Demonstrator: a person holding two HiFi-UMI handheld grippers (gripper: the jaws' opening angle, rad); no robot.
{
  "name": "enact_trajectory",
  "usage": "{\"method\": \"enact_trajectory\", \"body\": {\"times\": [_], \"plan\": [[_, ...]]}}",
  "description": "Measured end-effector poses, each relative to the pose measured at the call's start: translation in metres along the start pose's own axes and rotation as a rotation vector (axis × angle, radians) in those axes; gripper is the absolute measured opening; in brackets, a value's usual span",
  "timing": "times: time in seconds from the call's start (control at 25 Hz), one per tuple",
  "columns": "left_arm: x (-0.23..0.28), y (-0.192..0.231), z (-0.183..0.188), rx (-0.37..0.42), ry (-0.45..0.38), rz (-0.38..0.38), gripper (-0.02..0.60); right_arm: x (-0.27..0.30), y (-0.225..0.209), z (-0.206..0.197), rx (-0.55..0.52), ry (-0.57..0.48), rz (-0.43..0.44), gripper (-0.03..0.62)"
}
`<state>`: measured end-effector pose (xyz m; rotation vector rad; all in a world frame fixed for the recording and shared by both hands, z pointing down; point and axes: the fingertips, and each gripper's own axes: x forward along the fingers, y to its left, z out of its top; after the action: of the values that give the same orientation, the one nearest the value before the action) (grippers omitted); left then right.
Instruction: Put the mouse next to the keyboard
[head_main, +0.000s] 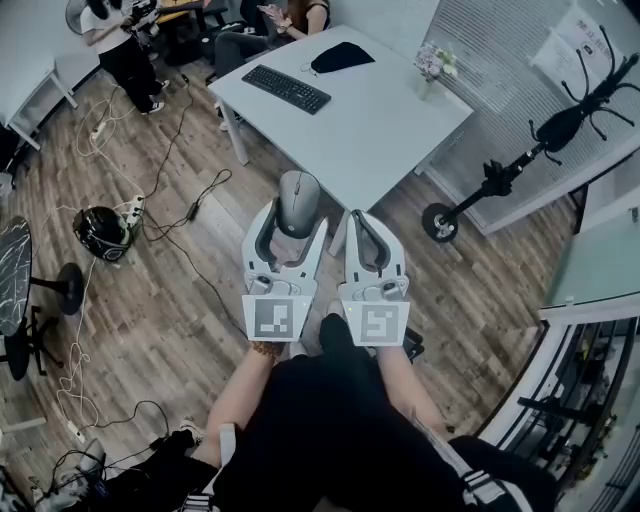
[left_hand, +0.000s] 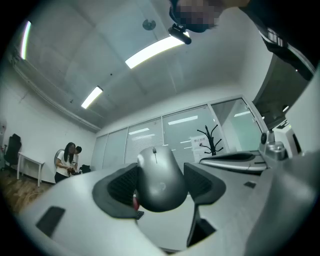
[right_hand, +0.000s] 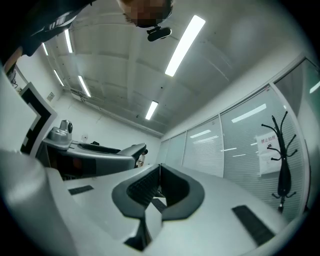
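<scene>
Carry step: the left gripper (head_main: 296, 222) clamps the rounded grey mouse (head_main: 298, 198) mid-frame in wide fingers (left_hand: 117, 187). The right gripper (head_main: 362, 226) is empty, fingers together. Next, it must reach the flat black keyboard (head_main: 286, 88) on the white table (head_main: 390, 120), upper centre.

The rounded grey plastic mouse (left_hand: 159, 180) looks smooth with a soft sheen. My left gripper (head_main: 296, 218) has a pale matt plastic shell and dark ribbed pads (left_hand: 121, 187). At twelve o'clock the white rectangular tabletop (head_main: 390, 120) is smooth and matt; the brown plank floor (head_main: 170, 300) shows wood grain.
</scene>
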<state>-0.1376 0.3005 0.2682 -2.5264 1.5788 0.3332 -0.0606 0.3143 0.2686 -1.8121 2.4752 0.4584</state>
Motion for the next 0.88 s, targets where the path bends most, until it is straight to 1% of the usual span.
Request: {"method": "enact_trajectory", "body": {"times": [0.2, 0.36, 0.48, 0.68, 0.88], "plan": [[0.018, 0.003, -0.004, 0.007, 0.006, 0.003, 0.296, 0.017, -0.01, -0.002, 0.006, -0.01, -0.001, -0.002], [0.036, 0.004, -0.014, -0.001, 0.02, 0.014, 0.295, 0.031, -0.023, -0.012, 0.007, -0.004, 0.005, -0.002], [0.049, 0.004, -0.022, 0.015, 0.039, 0.016, 0.296, 0.041, -0.032, -0.02, 0.019, 0.001, 0.005, -0.001], [0.079, 0.005, -0.031, 0.029, 0.037, 0.02, 0.296, 0.064, -0.051, -0.033, 0.031, 0.0, 0.019, 0.0], [0.111, -0.001, -0.039, 0.016, 0.02, 0.052, 0.296, 0.084, -0.078, -0.048, 0.038, 0.014, 0.038, -0.002]]}}
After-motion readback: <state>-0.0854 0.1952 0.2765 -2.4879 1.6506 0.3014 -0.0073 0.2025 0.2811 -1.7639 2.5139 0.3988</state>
